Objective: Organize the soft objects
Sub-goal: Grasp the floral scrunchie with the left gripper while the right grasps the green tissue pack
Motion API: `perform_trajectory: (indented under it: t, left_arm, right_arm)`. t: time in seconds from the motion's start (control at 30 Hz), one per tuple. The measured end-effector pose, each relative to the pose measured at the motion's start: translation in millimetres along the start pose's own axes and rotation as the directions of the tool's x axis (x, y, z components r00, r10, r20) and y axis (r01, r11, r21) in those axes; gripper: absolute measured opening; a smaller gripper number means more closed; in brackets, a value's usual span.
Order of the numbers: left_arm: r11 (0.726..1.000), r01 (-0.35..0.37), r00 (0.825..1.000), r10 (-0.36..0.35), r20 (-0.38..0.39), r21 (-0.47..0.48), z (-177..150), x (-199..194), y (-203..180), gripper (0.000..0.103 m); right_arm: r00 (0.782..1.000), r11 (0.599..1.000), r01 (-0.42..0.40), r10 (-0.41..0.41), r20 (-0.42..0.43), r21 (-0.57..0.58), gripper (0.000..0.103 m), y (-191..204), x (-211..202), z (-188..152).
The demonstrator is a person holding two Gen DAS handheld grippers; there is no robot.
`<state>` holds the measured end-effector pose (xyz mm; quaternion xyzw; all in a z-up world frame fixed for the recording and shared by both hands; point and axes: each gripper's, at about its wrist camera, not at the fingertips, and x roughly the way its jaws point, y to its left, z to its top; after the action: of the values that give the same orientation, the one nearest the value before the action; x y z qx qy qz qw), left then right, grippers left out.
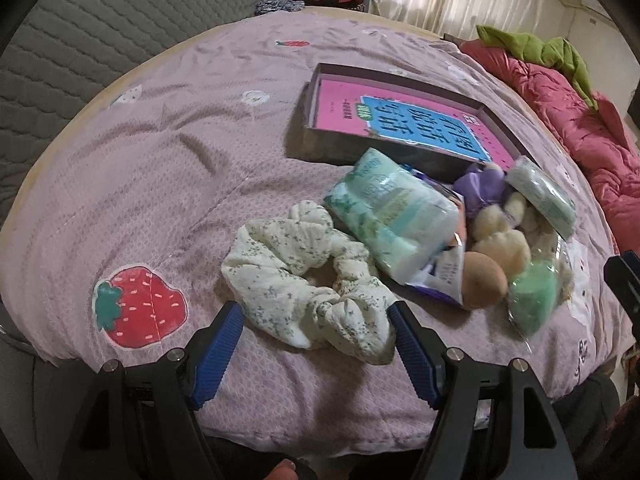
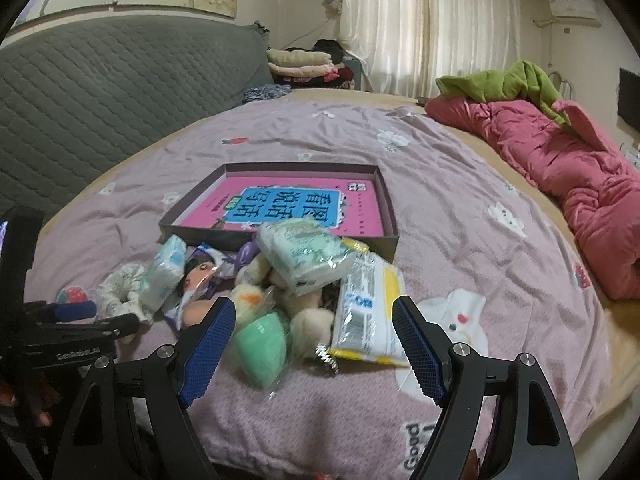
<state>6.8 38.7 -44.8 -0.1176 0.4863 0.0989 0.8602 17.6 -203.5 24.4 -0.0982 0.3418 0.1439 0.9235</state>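
A pile of soft objects lies on the pink bedspread in front of an open shallow box [image 1: 316, 136] [image 2: 390, 208] holding a pink book. My left gripper [image 1: 316, 320] is open, its jaws on either side of a cream floral cloth [image 1: 304, 276] [image 2: 120, 284]. Beside it lie a tissue pack [image 1: 390, 216] [image 2: 164, 272], a tan sponge ball [image 1: 482, 280], a green sponge [image 1: 532, 300] [image 2: 260, 338] and fluffy balls [image 1: 502, 248]. My right gripper [image 2: 314, 320] is open just before the green sponge and a yellow-white packet [image 2: 368, 312]. Another tissue pack [image 2: 304, 256] tops the pile.
A red quilt [image 2: 568, 184] with a green cloth [image 2: 508, 80] lies along the bed's right side. A grey quilted headboard [image 2: 100, 92] and folded clothes [image 2: 300, 64] are at the back. The left gripper [image 2: 72, 312] shows at the right view's left edge.
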Motion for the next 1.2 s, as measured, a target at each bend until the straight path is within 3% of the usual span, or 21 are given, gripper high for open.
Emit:
perform_trajectory:
  t: [0.1,0.33,0.57,0.77,0.9,1.2]
  left_arm:
    - [0.999,0.027,1.0,-0.027,-0.006,-0.019,2.7,6.2,6.1,0.074]
    - [0.992,0.103,0.994,-0.105,-0.021,-0.066,8.9,18.4,22.7,0.073]
    - [0.988,0.15,0.989,-0.15,-0.008,-0.049,15.4,23.0,22.8,0.058]
    - [0.982,0.176,0.984,-0.176,0.017,-0.069,18.7,24.8,29.8,0.032]
    - [0.972,0.212,0.977,-0.211,0.027,-0.097,22.1,27.3,35.6,0.022]
    - [0.966,0.241,0.967,-0.231,0.105,-0.092,23.3,10.8,37.2,0.017]
  right_arm:
    - [1.0,0.999,-0.009,0.01,-0.022,0.032,0.082,-8.3,14.0,7.9]
    - [0.998,0.999,-0.037,0.036,-0.055,-0.015,0.082,-15.5,46.9,19.2]
    - [0.996,0.997,-0.061,0.058,-0.071,-0.039,0.082,-15.0,71.8,27.4]
    - [0.993,0.994,-0.096,0.092,-0.075,-0.052,0.082,-12.0,88.3,32.2]
    - [0.99,0.989,-0.122,0.115,-0.08,-0.089,0.059,-4.2,92.2,32.1]
    - [0.986,0.985,-0.167,0.167,-0.014,-0.034,0.054,-11.6,75.7,32.2]
